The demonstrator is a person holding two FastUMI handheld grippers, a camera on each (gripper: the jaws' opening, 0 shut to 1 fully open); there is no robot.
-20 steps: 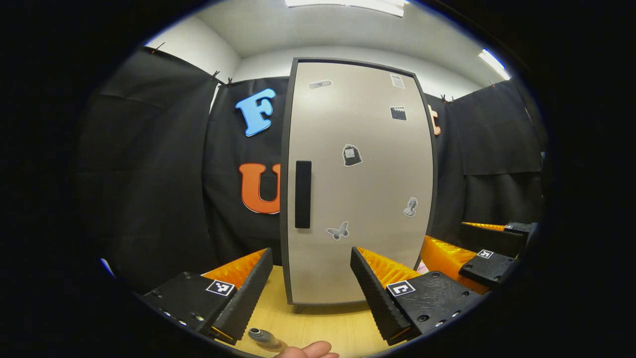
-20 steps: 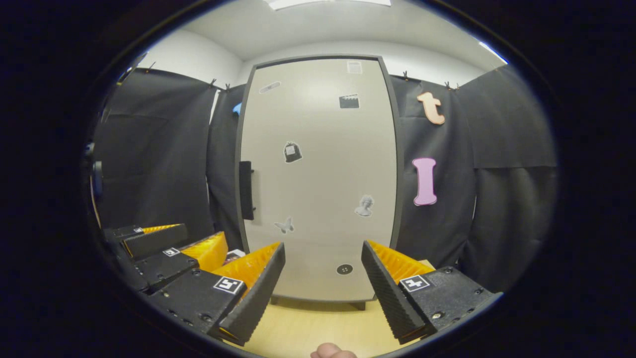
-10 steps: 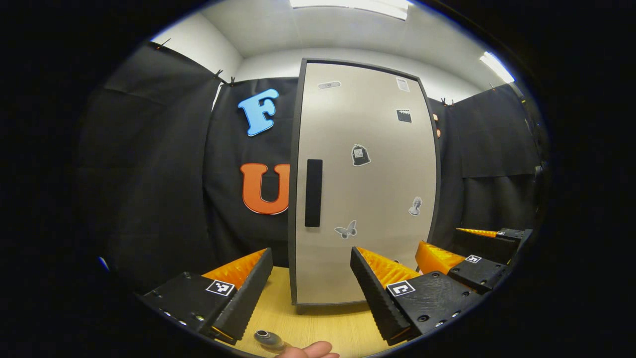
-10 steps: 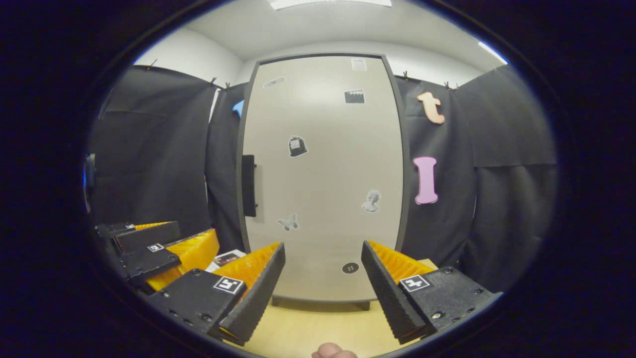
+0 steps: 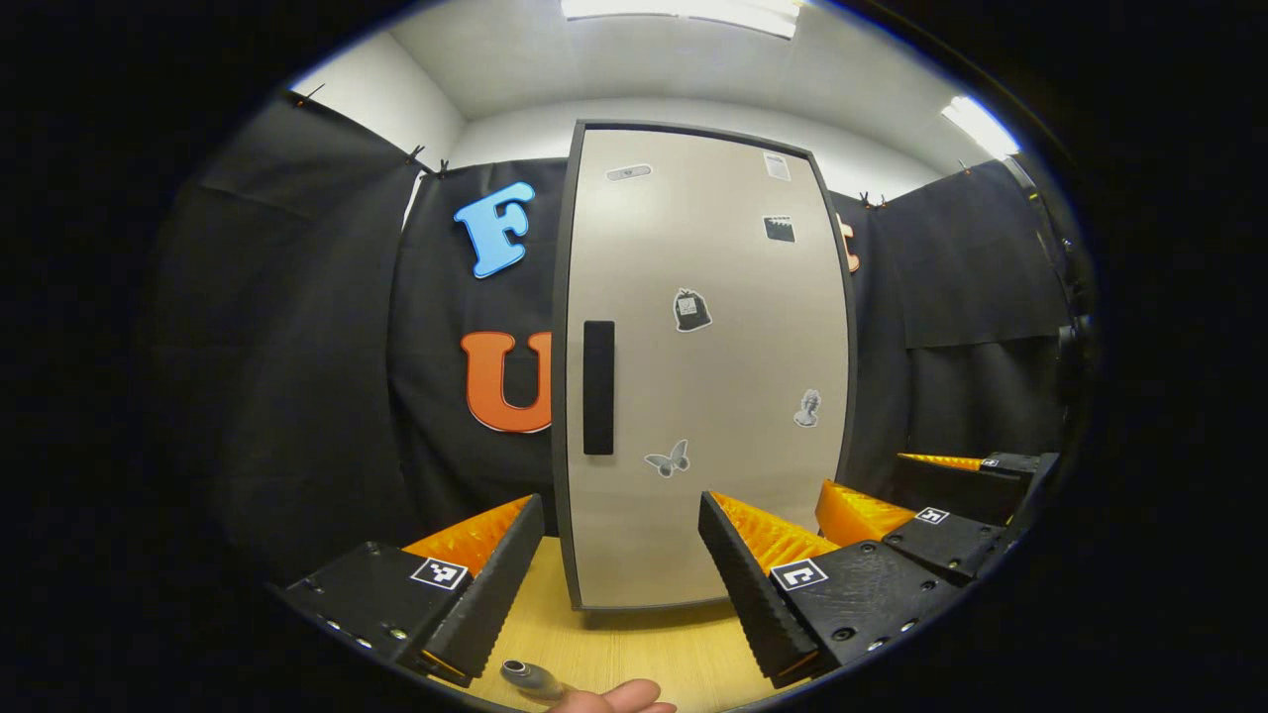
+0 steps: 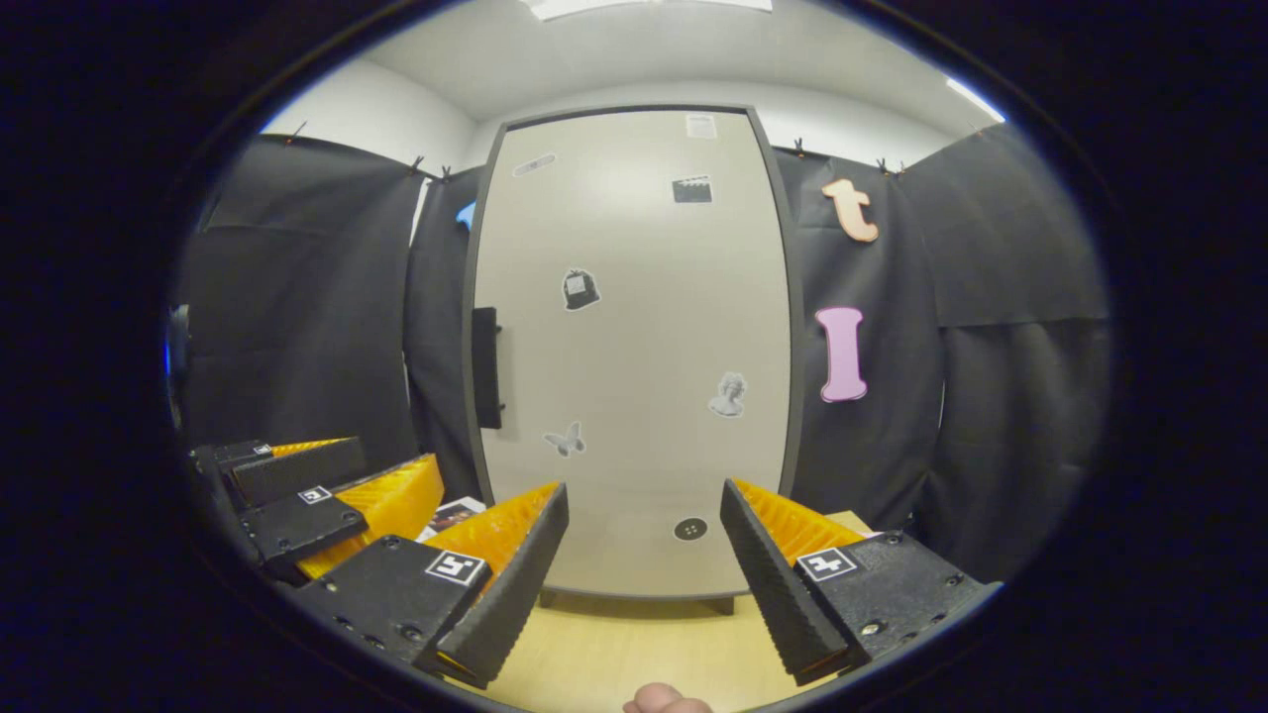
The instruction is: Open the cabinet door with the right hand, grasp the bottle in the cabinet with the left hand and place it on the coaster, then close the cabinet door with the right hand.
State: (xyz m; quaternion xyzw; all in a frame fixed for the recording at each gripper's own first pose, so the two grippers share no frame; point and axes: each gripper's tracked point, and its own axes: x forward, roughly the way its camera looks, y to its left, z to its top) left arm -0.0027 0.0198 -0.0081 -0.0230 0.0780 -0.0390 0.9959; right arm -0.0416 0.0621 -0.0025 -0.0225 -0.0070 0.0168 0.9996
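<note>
A tall beige cabinet [image 5: 703, 376] stands on the wooden table, its door shut, with a black vertical handle [image 5: 598, 386] near the left edge. Whatever is inside stays hidden behind the door. My left gripper [image 5: 619, 564] is open, short of the door's lower part and holding nothing. In the right gripper view the same door [image 6: 634, 347] fills the middle, its handle [image 6: 485, 366] at the left edge. My right gripper [image 6: 644, 555] is open and apart from the door. A flat printed square [image 6: 451, 515], possibly the coaster, lies by the cabinet's left foot.
The wooden table [image 5: 634, 654] runs up to the cabinet's base. The right gripper [image 5: 921, 515] shows to the right in the left gripper view; the left gripper [image 6: 327, 490] shows to the left in the right gripper view. Black cloth walls close in behind and beside.
The left gripper view has swung a little, so the cabinet sits slightly further left than half a second ago. The right gripper has barely moved. Both grippers stay open and the door stays shut.
</note>
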